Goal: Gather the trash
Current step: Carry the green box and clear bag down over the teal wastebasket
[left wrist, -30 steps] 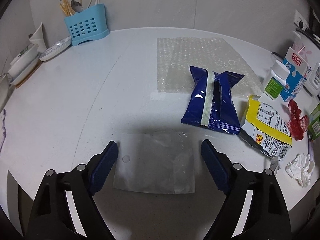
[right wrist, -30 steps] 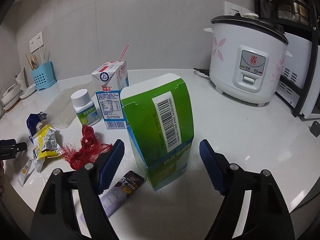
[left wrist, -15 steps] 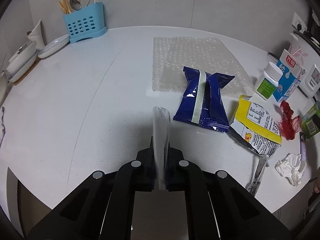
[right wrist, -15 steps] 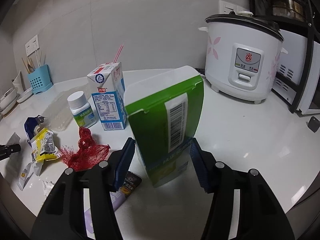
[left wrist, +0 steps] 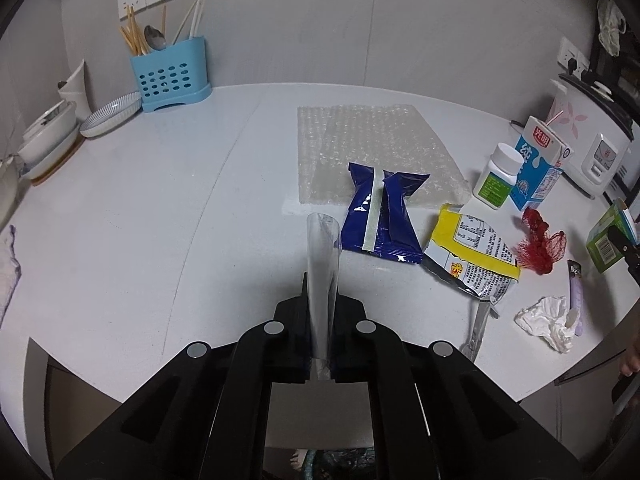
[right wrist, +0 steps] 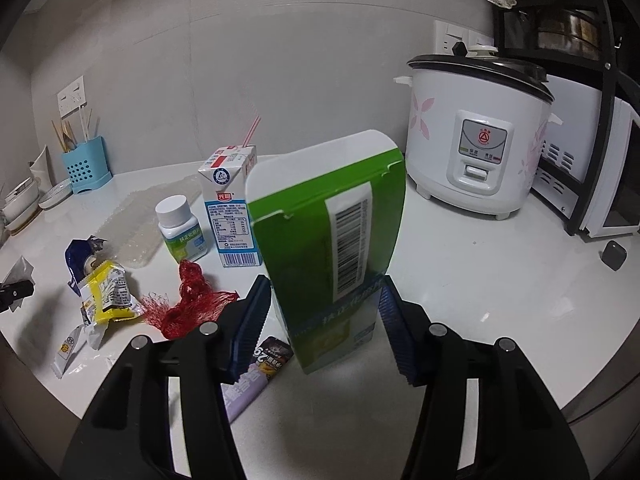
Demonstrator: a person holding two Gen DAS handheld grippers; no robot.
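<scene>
White and glossy, the tabletop (left wrist: 168, 208) curves round toward its near edge, and its whole left half lies bare, with the blue cutlery holder (left wrist: 170, 76) and a stack of dishes (left wrist: 44, 140) pushed back against the grey wall. The left tool (left wrist: 320, 312) has its jaws pressed together on a clear plastic bag (left wrist: 321, 252), which stands up folded between them, lifted off the surface. Just beyond it lies a blue snack wrapper (left wrist: 382, 216) overlapping the near edge of a bubble wrap sheet (left wrist: 372, 148), then a yellow packet (left wrist: 476, 252), a red mesh net (left wrist: 540, 246), a crumpled tissue (left wrist: 546, 322) close to the near rim, a white pill bottle (left wrist: 498, 176) and a milk carton (left wrist: 538, 164) with a straw. On the right side, the right tool (right wrist: 324, 316) is clamped on the lower part of a green cardboard box (right wrist: 332, 240), pads against both its sides, the box tilted and clear of the tabletop. A purple wrapper (right wrist: 250, 376) lies below the left pad near the rim. Open white surface stretches to the right of the box, up to the rice cooker (right wrist: 476, 136) and a white appliance behind a black rack post at the far right.
</scene>
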